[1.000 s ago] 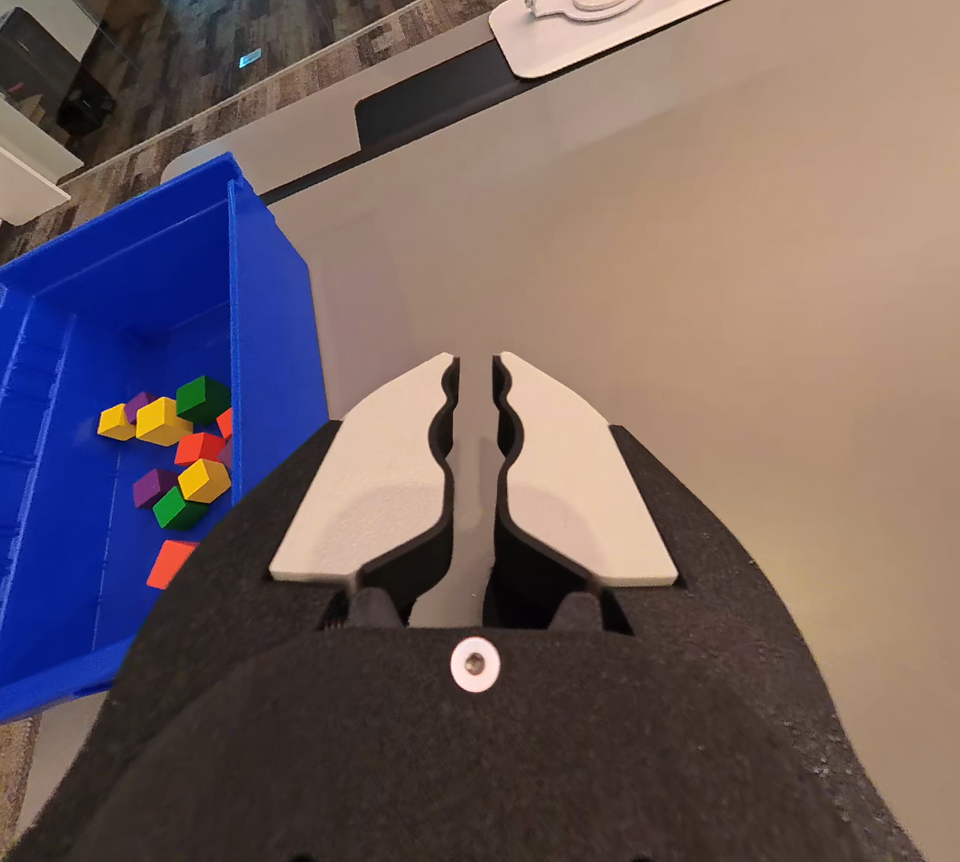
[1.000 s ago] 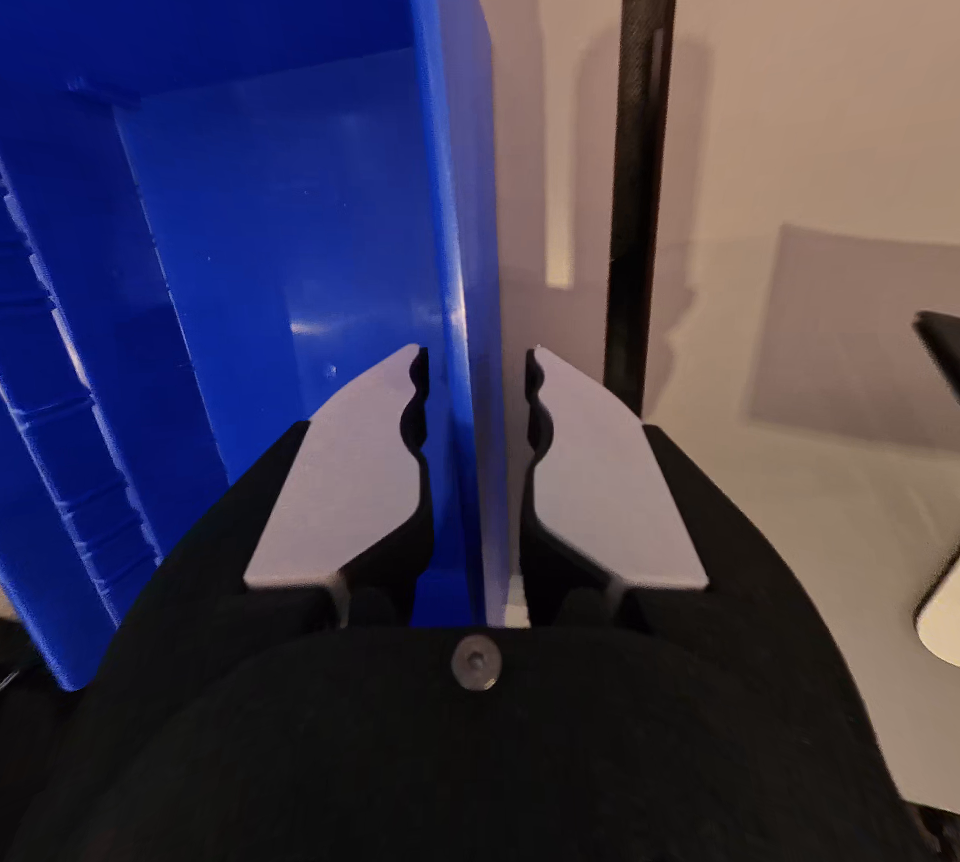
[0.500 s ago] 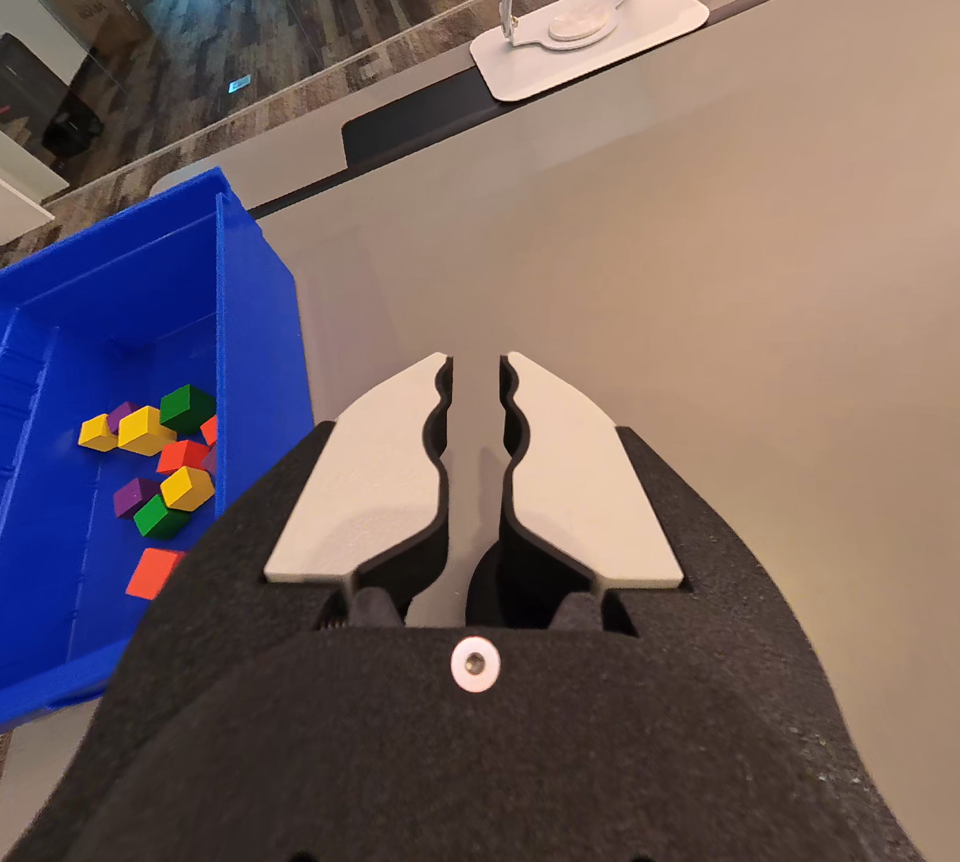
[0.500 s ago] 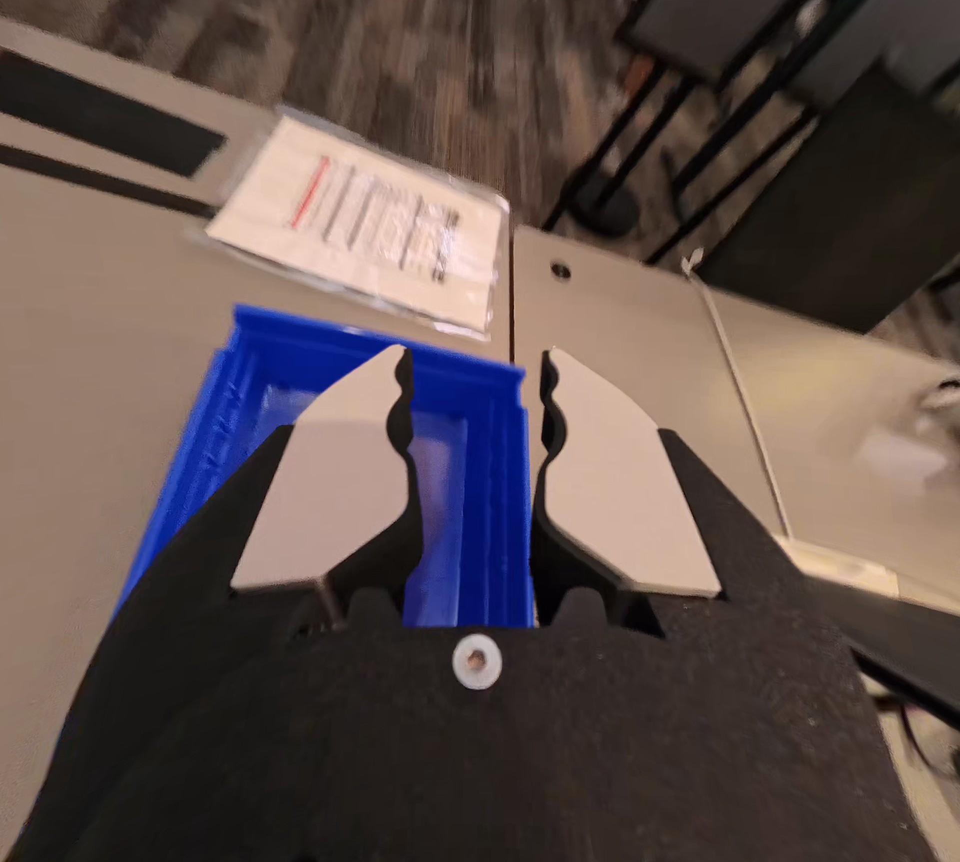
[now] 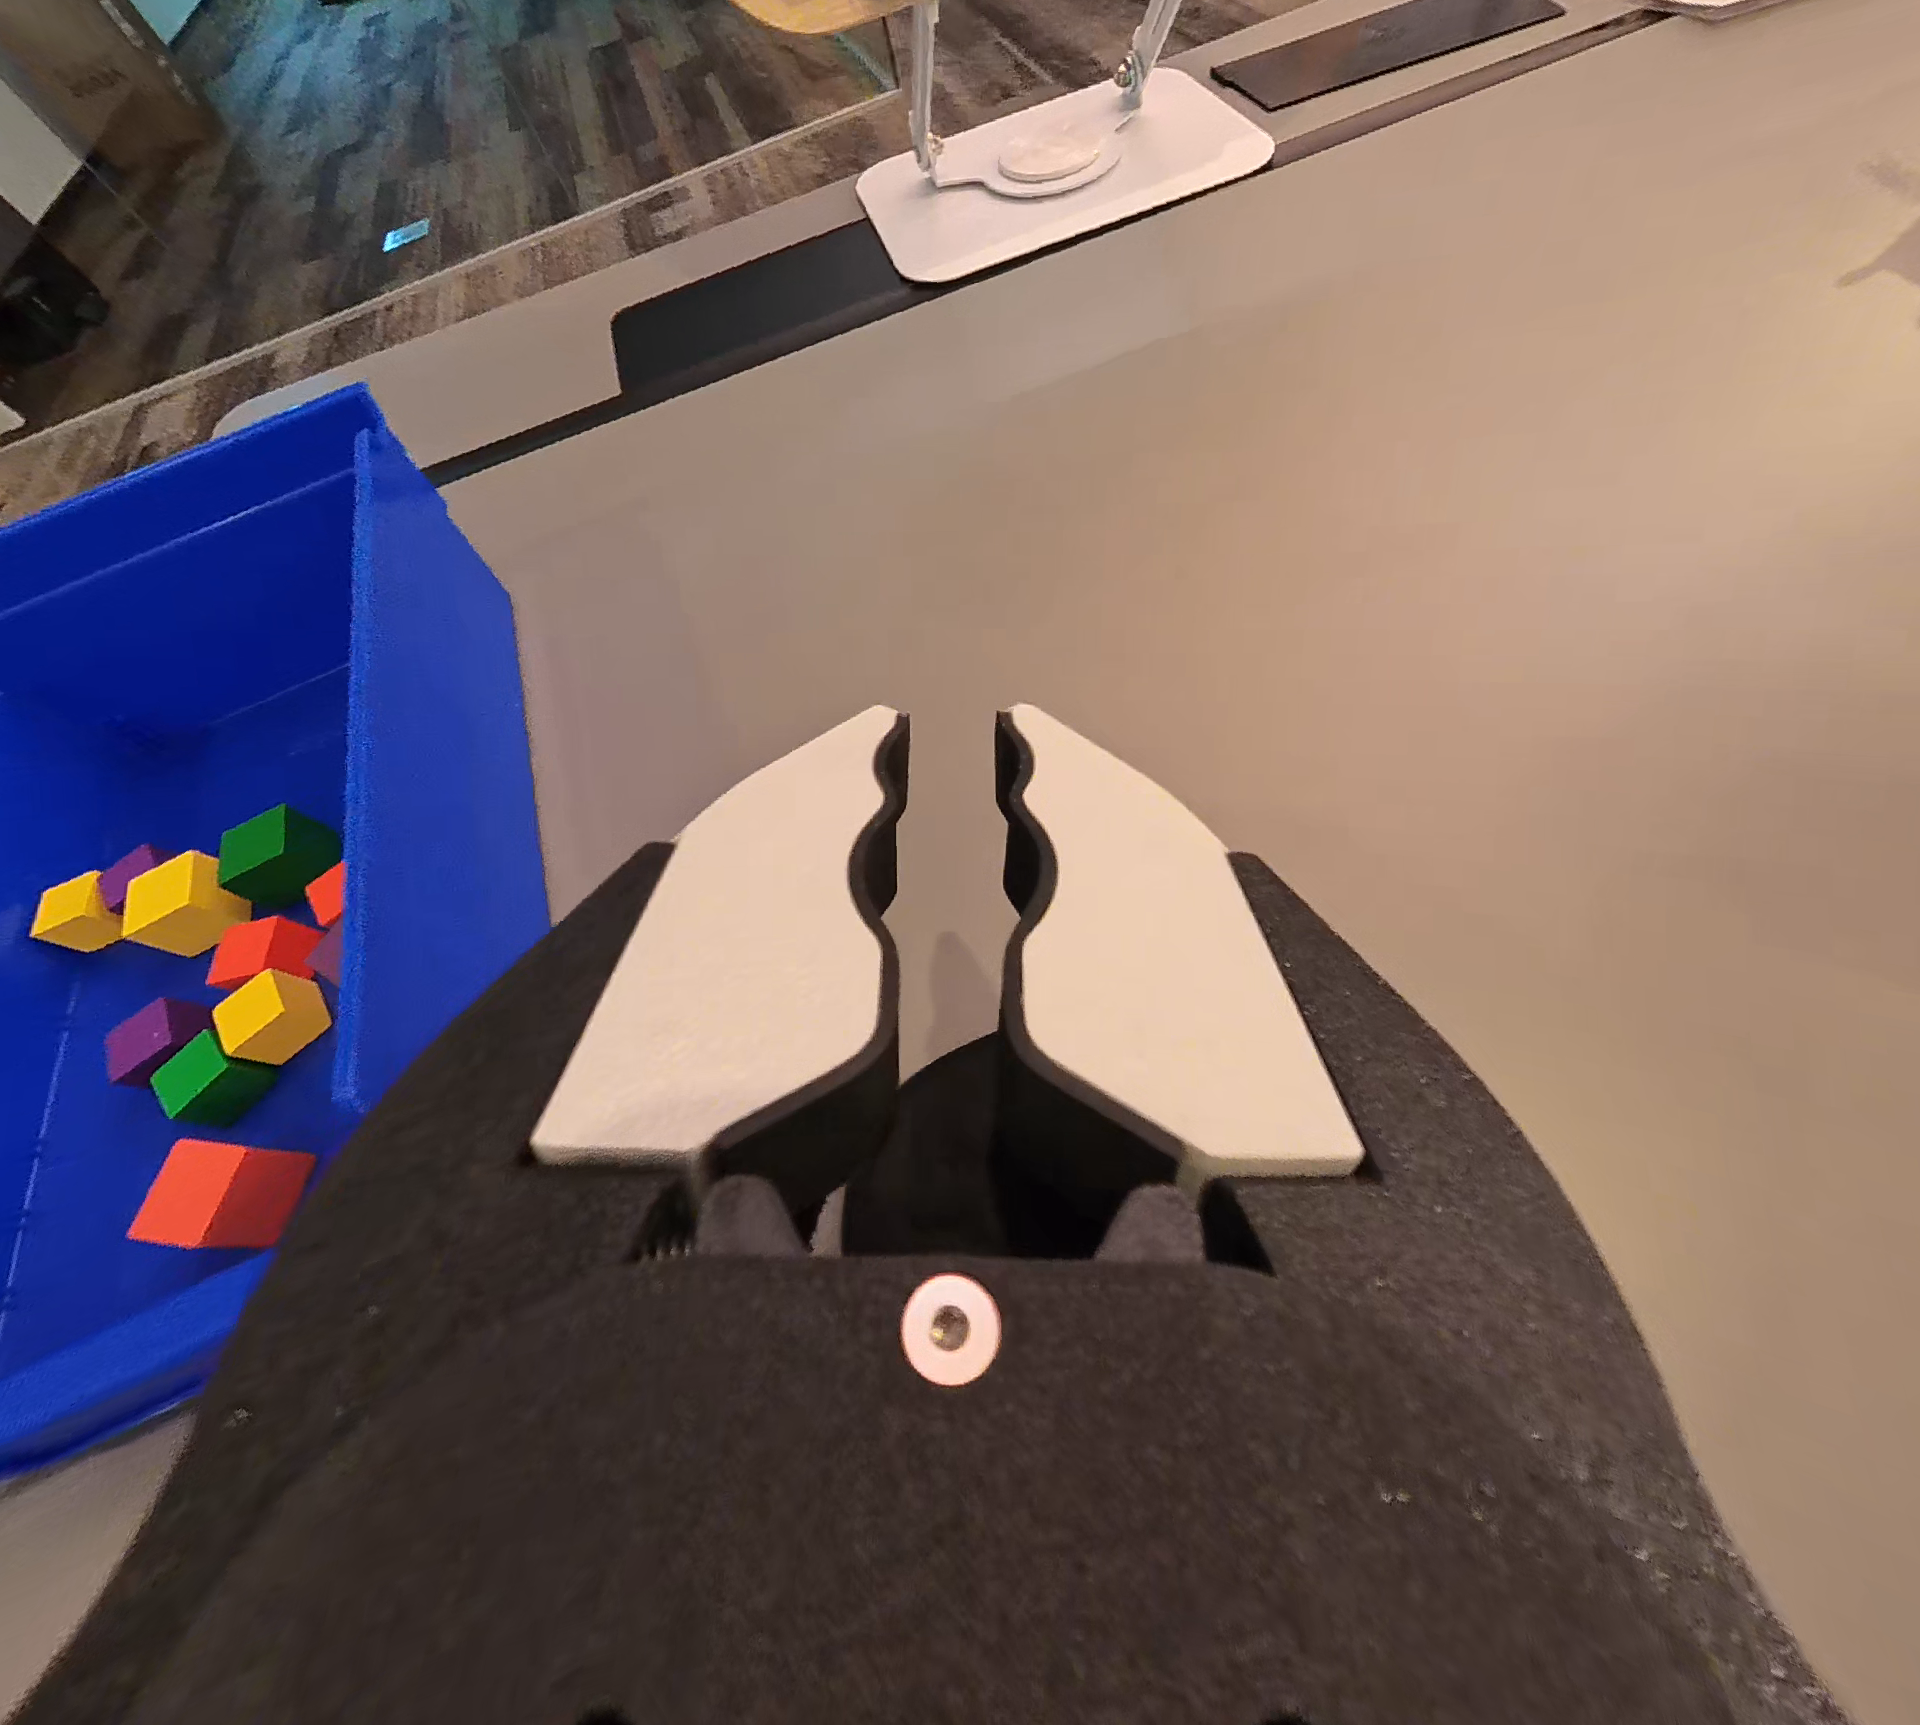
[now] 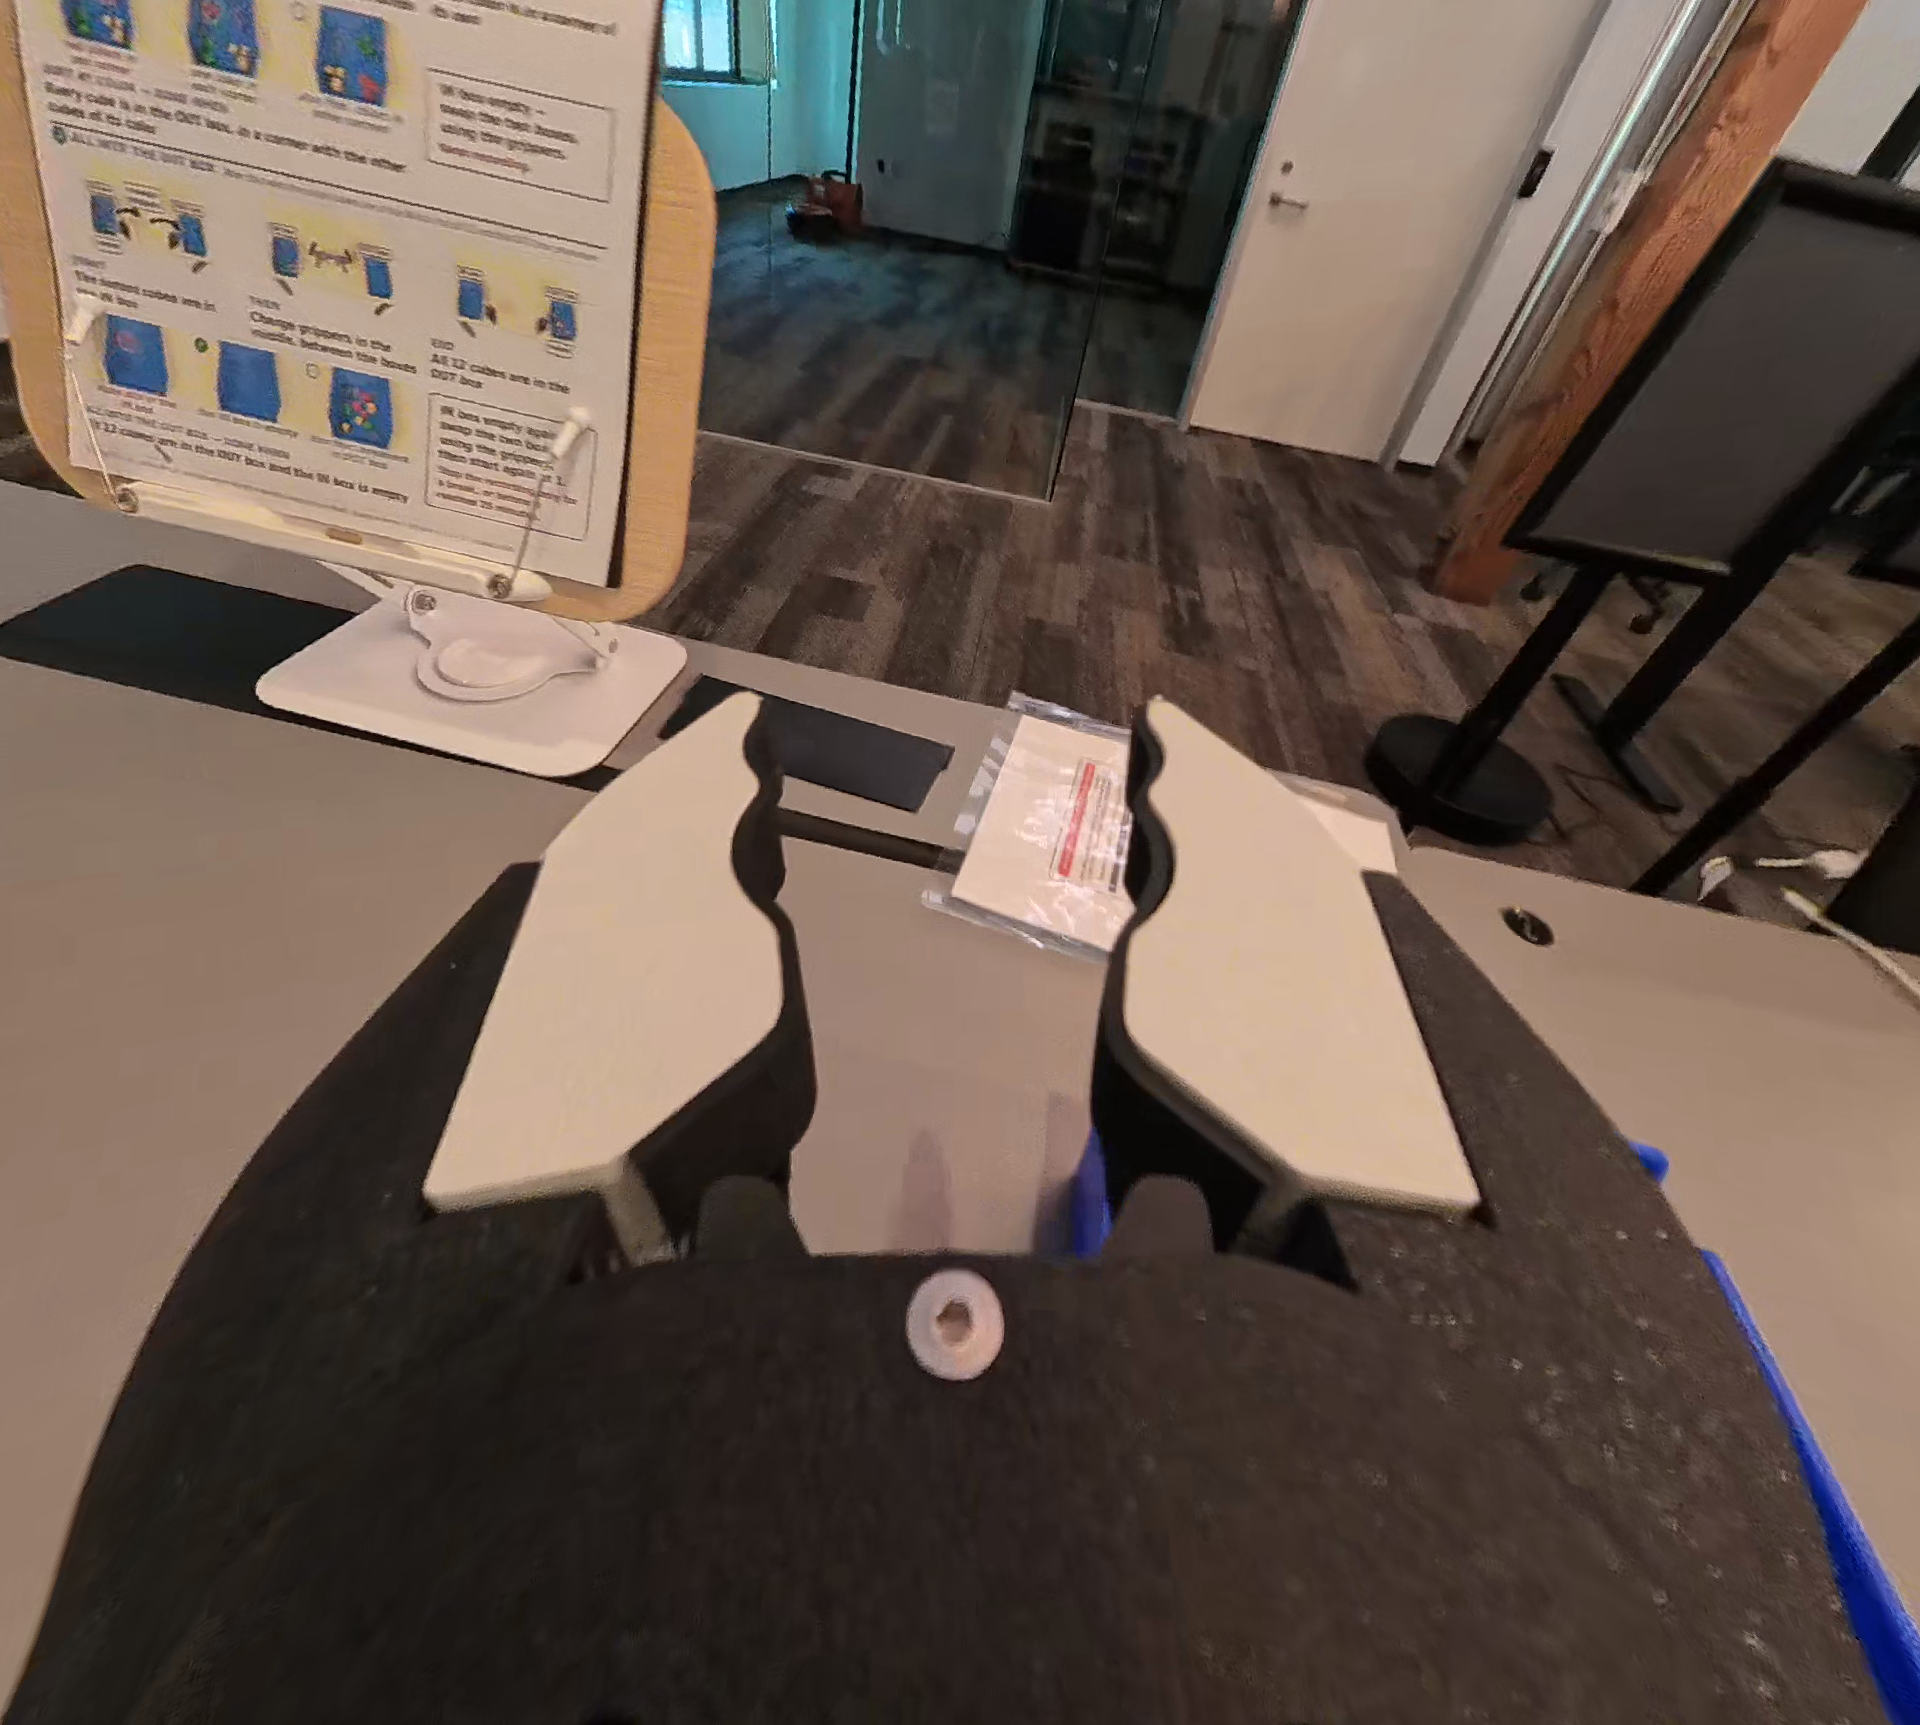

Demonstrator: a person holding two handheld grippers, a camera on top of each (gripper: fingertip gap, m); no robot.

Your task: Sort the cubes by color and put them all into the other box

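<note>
We have swung our right gripper (image 6: pixel 951 730) up off the empty blue plastic box (image 6: pixel 1086 1197), fingers wide; the left gripper (image 5: pixel 951 719) stays narrow and empty, the wooden cubes (image 5: pixel 208 958) unsorted.

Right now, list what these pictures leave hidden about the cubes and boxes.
- Cube count: left wrist view, the blue box wall and the left tool body cover some cubes.
- Other box: right wrist view, only blue slivers beside the right tool; its contents are hidden.
- Left box: cut off by the picture's left edge.

Printed instr. sheet (image 6: pixel 312 169) on stand; laminated sheet (image 6: pixel 1049 828) on table.
</note>
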